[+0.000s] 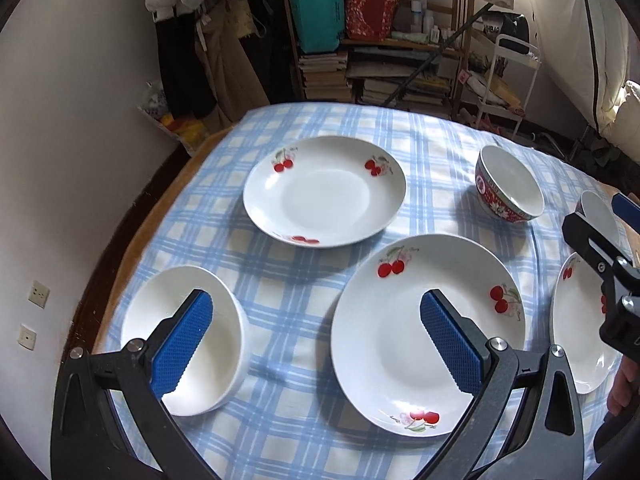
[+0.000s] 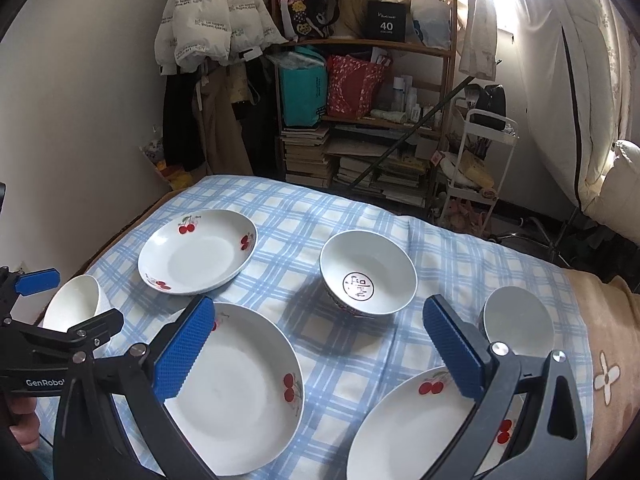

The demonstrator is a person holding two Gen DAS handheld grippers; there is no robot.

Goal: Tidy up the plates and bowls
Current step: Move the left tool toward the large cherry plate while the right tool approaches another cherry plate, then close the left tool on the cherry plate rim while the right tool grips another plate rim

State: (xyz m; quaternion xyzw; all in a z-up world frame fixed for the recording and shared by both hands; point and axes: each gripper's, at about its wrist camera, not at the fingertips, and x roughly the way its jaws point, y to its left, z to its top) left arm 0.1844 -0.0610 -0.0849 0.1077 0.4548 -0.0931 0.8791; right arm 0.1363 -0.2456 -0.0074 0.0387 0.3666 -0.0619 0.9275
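From the left wrist, the left gripper gapes wide, empty, above the checked tablecloth, between a white bowl and a cherry plate. From the right wrist, the right gripper gapes wide too, holding nothing; nearest it stands a patterned bowl, perhaps inscribed.

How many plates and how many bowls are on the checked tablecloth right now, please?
Cherry plates: 3
Plain white bowls: 2
Red-patterned bowl: 1
Total: 6
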